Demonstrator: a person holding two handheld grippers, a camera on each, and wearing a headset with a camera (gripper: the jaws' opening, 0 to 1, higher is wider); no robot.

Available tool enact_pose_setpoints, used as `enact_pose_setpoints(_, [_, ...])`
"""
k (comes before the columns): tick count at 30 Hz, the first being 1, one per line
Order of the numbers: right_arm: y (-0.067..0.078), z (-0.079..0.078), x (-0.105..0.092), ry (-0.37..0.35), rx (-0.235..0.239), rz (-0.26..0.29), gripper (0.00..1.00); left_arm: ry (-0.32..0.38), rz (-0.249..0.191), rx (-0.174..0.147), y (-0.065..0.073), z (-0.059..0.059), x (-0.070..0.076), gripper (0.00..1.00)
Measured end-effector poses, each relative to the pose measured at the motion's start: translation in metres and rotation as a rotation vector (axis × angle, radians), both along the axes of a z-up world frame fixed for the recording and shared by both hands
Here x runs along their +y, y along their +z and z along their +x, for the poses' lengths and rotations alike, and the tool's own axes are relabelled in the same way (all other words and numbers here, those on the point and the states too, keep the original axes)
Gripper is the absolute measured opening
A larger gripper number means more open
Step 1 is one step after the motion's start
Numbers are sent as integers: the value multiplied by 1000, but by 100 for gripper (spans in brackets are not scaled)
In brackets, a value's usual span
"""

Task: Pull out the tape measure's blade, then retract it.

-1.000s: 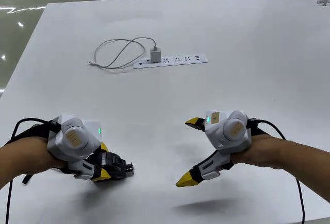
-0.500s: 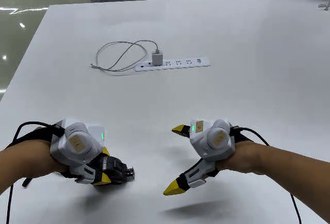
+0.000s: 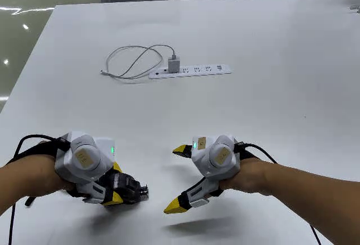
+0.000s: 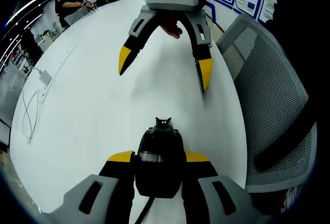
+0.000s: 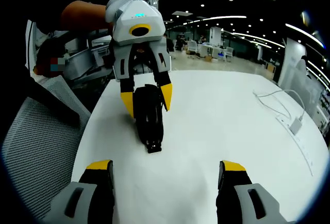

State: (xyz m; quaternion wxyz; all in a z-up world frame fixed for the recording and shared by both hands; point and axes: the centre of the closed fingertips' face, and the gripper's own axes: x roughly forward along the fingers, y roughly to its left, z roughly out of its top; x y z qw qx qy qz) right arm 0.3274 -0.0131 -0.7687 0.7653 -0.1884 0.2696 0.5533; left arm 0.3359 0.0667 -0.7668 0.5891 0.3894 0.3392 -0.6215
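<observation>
Blade tip (image 4: 163,121) of the boxy black tape measure (image 3: 129,188), clamped in the left hand-held gripper (image 3: 115,183) down by the white tabletop (image 3: 236,104), is pointing at the nearby wide-open, empty right hand-held gripper (image 3: 176,178).

A white power strip (image 3: 191,70) lies far back on the white surface (image 3: 270,36), a charger (image 3: 173,65) plugged in near one end, its cable (image 3: 130,63) looped loosely beside it.
</observation>
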Motion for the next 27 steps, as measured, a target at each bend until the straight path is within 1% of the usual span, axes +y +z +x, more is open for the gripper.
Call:
enact_pose_setpoints(1, [0, 0, 0, 0, 0, -1, 77, 0, 0, 1, 0, 0, 0, 30])
enact_pose_setpoints(3, [-1, 0, 2, 4, -2, 0, 75, 1, -1, 2, 0, 0, 0, 30])
enact_pose_setpoints(7, [-3, 1, 5, 19, -11, -4, 64, -2, -1, -4, -1, -1, -1, 31])
enact_pose_setpoints(10, [-6, 0, 9, 30, -11, -9, 60, -3, 5, -9, -2, -1, -1, 31])
enact_pose_setpoints(12, [-9, -2, 11, 48, -17, -24, 59, -4, 6, -7, -2, -1, -1, 31])
enact_pose_setpoints(15, [-11, -4, 17, 64, -12, -30, 53, -7, 8, -4, -2, -1, -1, 31])
enact_pose_setpoints(19, [-12, -4, 23, 79, -12, -32, 46, -18, 12, -21, -4, 0, -1, 31])
enact_pose_setpoints(21, [-14, -3, 27, 84, -3, -34, 47, -18, 11, -24, -3, 0, 0, 31])
enact_pose_setpoints(24, [-17, -5, 34, 100, 4, -36, 39, -16, 4, -26, -3, 1, 0, 31])
enact_pose_setpoints(27, [-19, -5, 41, 119, 5, -42, 33, -15, -4, -25, -2, 1, 0, 31])
